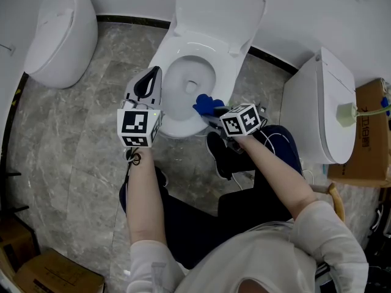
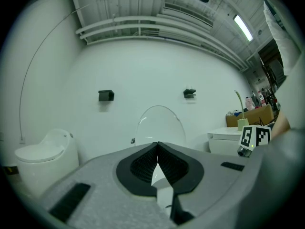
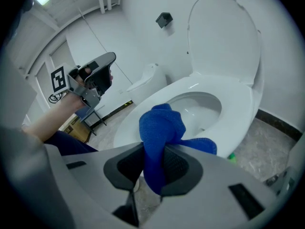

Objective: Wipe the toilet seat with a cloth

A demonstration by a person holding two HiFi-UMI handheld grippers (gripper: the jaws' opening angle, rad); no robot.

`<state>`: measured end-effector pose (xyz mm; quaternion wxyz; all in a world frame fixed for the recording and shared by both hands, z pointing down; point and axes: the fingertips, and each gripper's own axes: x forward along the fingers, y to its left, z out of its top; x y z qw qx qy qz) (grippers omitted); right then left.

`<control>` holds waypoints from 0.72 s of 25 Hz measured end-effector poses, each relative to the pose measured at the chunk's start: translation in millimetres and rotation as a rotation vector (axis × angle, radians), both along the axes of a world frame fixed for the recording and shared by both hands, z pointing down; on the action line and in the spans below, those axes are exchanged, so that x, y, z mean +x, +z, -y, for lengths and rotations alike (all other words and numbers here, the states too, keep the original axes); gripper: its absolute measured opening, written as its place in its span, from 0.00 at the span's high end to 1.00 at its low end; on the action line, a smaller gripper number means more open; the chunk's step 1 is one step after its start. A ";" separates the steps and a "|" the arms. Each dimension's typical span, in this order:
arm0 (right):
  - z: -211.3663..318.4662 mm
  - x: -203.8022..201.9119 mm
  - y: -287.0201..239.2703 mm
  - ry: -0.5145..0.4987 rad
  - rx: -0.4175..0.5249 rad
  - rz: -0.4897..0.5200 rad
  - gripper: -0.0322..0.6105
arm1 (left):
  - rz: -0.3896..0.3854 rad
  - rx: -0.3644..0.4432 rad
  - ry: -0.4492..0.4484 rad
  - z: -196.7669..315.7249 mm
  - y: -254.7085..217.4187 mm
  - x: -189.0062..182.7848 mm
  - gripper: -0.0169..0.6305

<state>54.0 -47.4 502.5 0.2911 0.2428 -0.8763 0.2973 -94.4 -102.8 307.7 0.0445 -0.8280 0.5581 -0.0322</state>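
A white toilet stands ahead with its lid (image 1: 221,5) raised and its seat (image 1: 226,66) down. My right gripper (image 1: 211,112) is shut on a blue cloth (image 1: 206,104), which rests at the seat's front right rim. In the right gripper view the blue cloth (image 3: 159,132) bunches out from between the jaws over the seat (image 3: 238,104). My left gripper (image 1: 146,84) hovers at the seat's left side, above the floor; its jaws meet with nothing between them (image 2: 157,163). The left gripper (image 3: 95,75) also shows in the right gripper view, held up in the air.
A second white toilet (image 1: 61,35) stands at the far left and a third (image 1: 324,102) at the right, beside a cardboard box (image 1: 369,133). The floor is grey marble tile (image 1: 79,139). The person's legs and shoes (image 1: 223,157) are just in front of the bowl.
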 end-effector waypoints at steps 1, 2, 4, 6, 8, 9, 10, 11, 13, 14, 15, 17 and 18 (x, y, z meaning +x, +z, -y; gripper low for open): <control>1.3 0.8 -0.2 0.011 -0.008 0.009 0.82 | -0.001 0.000 -0.001 0.0 -0.4 -0.6 0.96; 2.4 1.7 -0.4 0.021 -0.016 0.019 0.82 | -0.002 0.000 -0.004 0.0 -0.8 -1.1 0.96; 4.6 3.7 -0.3 0.037 -0.030 0.034 0.82 | -0.007 0.000 -0.006 0.3 -1.0 -1.2 0.96; 6.9 5.3 -0.2 0.046 -0.035 0.043 0.82 | -0.009 -0.002 -0.004 0.7 0.0 -0.3 0.96; 9.1 5.8 0.2 0.050 -0.036 0.051 0.82 | -0.006 -0.003 -0.002 0.7 1.0 0.9 0.96; 10.2 6.5 0.8 0.051 -0.036 0.052 0.82 | -0.004 -0.003 0.000 0.7 1.3 1.7 0.96; 11.5 7.5 1.2 0.053 -0.035 0.053 0.82 | -0.003 -0.003 0.001 0.8 1.3 2.6 0.96; 12.7 8.3 1.1 0.056 -0.034 0.054 0.82 | -0.002 -0.002 0.003 1.1 1.2 3.5 0.96; 15.3 9.4 0.5 0.061 -0.031 0.055 0.82 | -0.002 -0.004 0.006 1.8 1.2 4.7 0.96; 16.3 9.9 0.5 0.063 -0.030 0.055 0.82 | -0.001 -0.005 0.007 1.9 1.5 5.1 0.96; 17.1 10.1 0.5 0.064 -0.030 0.057 0.82 | 0.000 -0.006 0.008 2.0 1.9 5.3 0.96; 18.7 10.9 0.7 0.068 -0.030 0.058 0.82 | 0.001 -0.008 0.009 2.3 2.6 5.8 0.96; 19.8 11.8 0.8 0.071 -0.030 0.057 0.82 | 0.002 -0.009 0.009 2.6 2.8 6.1 0.96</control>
